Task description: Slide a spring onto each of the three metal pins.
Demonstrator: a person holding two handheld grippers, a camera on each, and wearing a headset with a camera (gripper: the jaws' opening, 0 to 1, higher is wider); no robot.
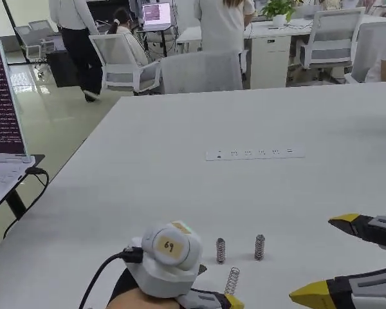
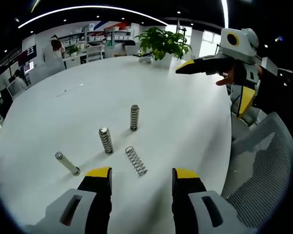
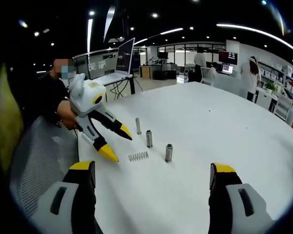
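White workbench [image 1: 180,193] spreads through an open office. Nearest, at the bottom of the head view, the left gripper [image 2: 141,171] has its yellow-tipped jaws apart with nothing between them. The loose spring [image 2: 136,161] lies flat on the bench just ahead of the gap, touching neither jaw. Off to the right, the right gripper [image 1: 318,259] hangs above the bench with its jaws spread wide and empty, well apart from the pins. Just past the loose spring stand the first sprung pin [image 1: 220,250] and the second sprung pin [image 1: 260,247], both upright, each with a spring already round it, near each other but not touching. In the left gripper view the bare pin [image 2: 66,163] stands left of these two, in a row with them. Farther along, a power strip [image 1: 254,154] sits flush in the bench. A laptop [image 1: 0,109] stands off the bench's left side, and beyond are office chairs [image 1: 202,71] and standing people [image 1: 77,38]
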